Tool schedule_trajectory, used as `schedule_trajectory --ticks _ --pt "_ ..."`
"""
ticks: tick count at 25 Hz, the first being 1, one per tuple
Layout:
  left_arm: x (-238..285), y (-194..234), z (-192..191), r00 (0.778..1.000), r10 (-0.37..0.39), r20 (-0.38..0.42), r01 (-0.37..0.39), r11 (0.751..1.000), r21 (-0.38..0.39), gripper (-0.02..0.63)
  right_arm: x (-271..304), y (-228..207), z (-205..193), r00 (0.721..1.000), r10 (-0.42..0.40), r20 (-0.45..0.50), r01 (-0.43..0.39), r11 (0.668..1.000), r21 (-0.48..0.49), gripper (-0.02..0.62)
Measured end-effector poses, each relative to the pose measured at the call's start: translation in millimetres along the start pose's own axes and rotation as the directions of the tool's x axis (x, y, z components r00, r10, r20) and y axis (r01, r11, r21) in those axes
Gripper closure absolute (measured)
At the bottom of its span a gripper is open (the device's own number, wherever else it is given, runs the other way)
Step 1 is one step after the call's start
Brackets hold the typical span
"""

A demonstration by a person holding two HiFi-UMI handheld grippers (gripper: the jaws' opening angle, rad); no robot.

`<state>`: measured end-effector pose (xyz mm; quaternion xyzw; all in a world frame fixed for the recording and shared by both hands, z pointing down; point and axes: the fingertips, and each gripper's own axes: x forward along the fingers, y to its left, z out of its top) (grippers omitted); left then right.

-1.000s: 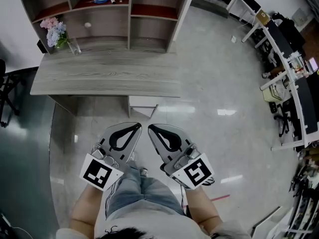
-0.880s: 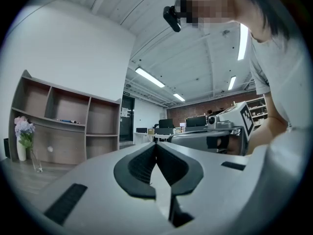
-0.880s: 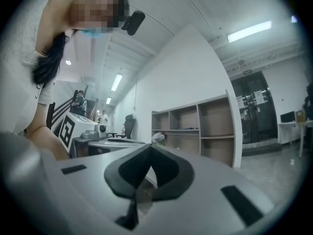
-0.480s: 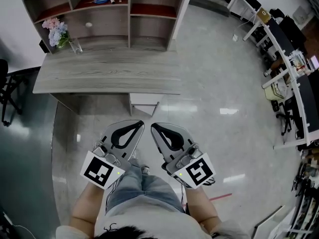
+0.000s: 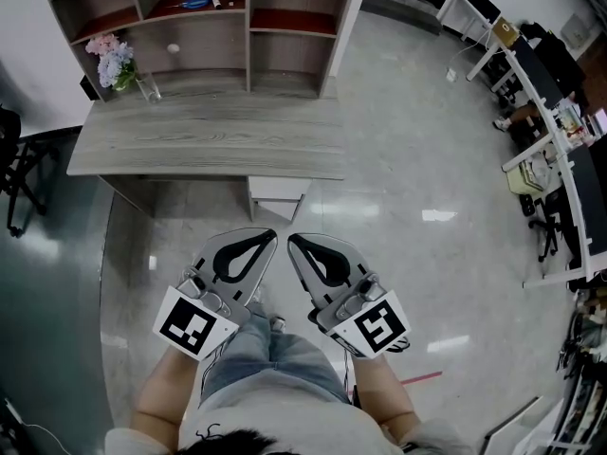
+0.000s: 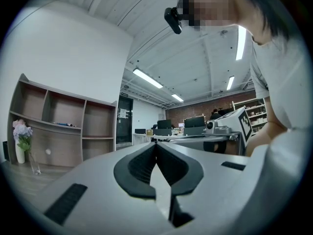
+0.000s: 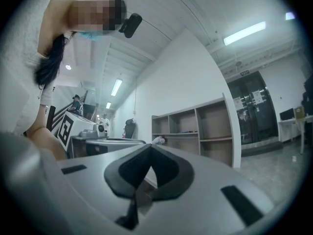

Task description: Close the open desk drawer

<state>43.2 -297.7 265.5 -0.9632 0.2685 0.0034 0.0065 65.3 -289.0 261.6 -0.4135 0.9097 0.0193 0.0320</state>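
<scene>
Head view, left to right: my left gripper [image 5: 264, 241], fingers pressed together at the tips with nothing between them. Ahead of it is the drawer [image 5: 276, 197], a white box jutting out from under the grey wood desk [image 5: 209, 140] toward its right end, and my right gripper [image 5: 296, 245] is closed and empty likewise, near the drawer but not touching. Only the head view shows the drawer; the left gripper view has the shelf unit [image 6: 58, 131] and flowers [image 6: 22, 132] at its left, while the right gripper view has the shelf unit at its right.
</scene>
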Motion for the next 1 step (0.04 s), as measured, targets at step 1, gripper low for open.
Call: schedule_trajectory --ticks 1 --pt "0.1 -1.8 0.2 1.0 -0.001 0.0 0.001 1.0 0.0 0.595 -1.2 0.0 0.2 1.0 0.001 -0.001 -0.001 1.0 0.0 0.588"
